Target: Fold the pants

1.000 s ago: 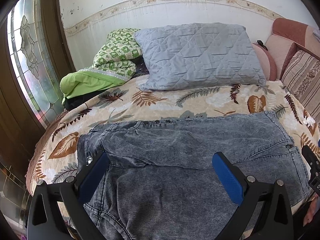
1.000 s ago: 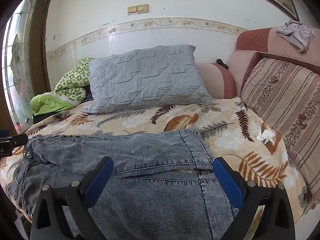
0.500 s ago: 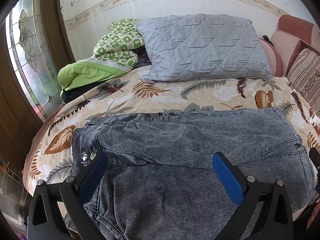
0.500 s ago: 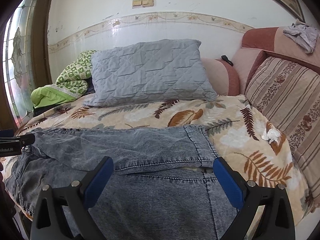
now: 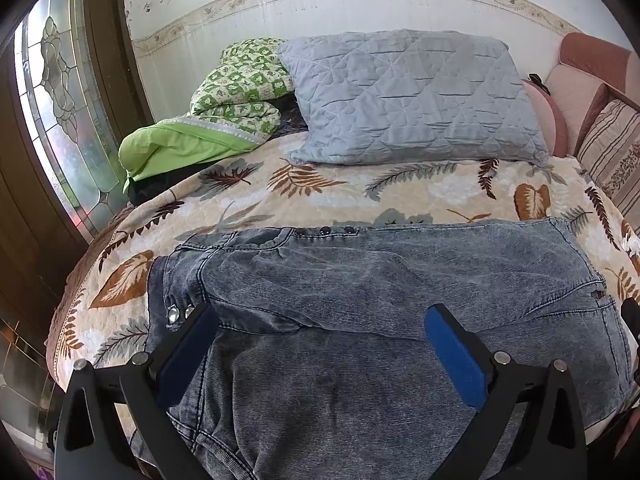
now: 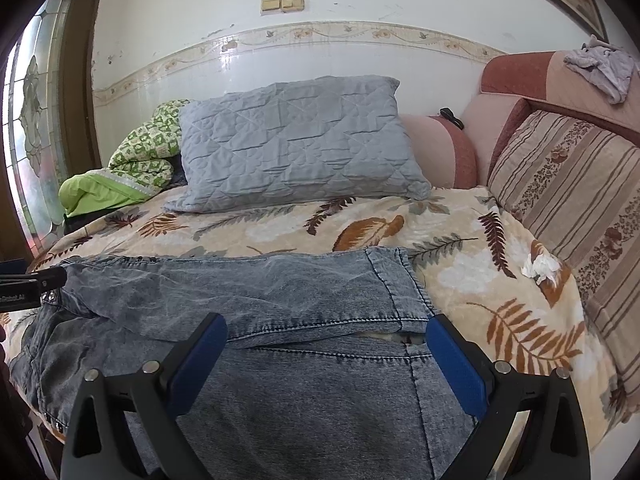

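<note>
Grey-blue acid-wash denim pants (image 5: 380,280) (image 6: 248,292) lie across the near part of the bed, one layer folded over another, with metal snaps at the left end. My left gripper (image 5: 320,320) hangs open above the left half of the pants, nothing between its blue pads. Over the right half, my right gripper (image 6: 326,334) is also open and holds nothing. The fold's hemmed edge (image 6: 396,284) lies just beyond its right finger. In the right wrist view, part of the left gripper (image 6: 28,284) shows at the left edge.
A leaf-print bedspread (image 5: 360,196) (image 6: 480,264) covers the bed. At the back lie a grey quilted pillow (image 5: 408,96) (image 6: 296,148) and a green folded quilt (image 5: 224,112). Striped and pink cushions (image 6: 580,184) line the right side. A stained-glass door (image 5: 60,92) stands at left. A white tissue (image 6: 540,266) lies on the spread.
Both grippers have risen and tilted slightly, so the pillow and wall sit lower in the left view. The pants lie as before. Both grippers stay open.
</note>
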### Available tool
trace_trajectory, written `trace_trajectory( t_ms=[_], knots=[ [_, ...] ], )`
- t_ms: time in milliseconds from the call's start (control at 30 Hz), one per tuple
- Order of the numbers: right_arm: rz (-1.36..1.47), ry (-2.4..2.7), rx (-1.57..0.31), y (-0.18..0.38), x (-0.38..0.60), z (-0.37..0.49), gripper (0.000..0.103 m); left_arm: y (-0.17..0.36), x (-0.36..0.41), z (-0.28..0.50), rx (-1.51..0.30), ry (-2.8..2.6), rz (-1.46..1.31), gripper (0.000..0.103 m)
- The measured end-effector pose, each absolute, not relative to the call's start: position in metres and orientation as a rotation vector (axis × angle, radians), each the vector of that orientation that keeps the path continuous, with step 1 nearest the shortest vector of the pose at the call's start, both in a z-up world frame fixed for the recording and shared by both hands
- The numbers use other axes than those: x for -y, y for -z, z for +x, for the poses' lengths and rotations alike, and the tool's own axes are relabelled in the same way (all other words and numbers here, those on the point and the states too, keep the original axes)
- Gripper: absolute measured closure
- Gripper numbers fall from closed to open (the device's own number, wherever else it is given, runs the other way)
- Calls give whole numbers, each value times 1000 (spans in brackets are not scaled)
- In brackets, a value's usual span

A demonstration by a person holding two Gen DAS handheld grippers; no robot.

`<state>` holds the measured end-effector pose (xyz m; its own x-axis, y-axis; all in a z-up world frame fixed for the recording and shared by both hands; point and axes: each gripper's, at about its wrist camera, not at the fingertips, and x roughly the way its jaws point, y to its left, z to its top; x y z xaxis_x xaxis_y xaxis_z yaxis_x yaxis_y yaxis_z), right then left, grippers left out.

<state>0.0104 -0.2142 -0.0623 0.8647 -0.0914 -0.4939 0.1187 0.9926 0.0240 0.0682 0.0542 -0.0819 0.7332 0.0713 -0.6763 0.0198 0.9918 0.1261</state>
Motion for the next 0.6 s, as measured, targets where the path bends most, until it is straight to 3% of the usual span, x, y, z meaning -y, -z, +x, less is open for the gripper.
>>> trace_trajectory(
  t_ms=[367,600],
  knots=[
    [116,110,-519,55,232,21,2,78,-79,92,-801,-5,139,0],
    [200,179,-594,38,306,103,2,59,-147,152,-849,-94,117,0]
  ],
)
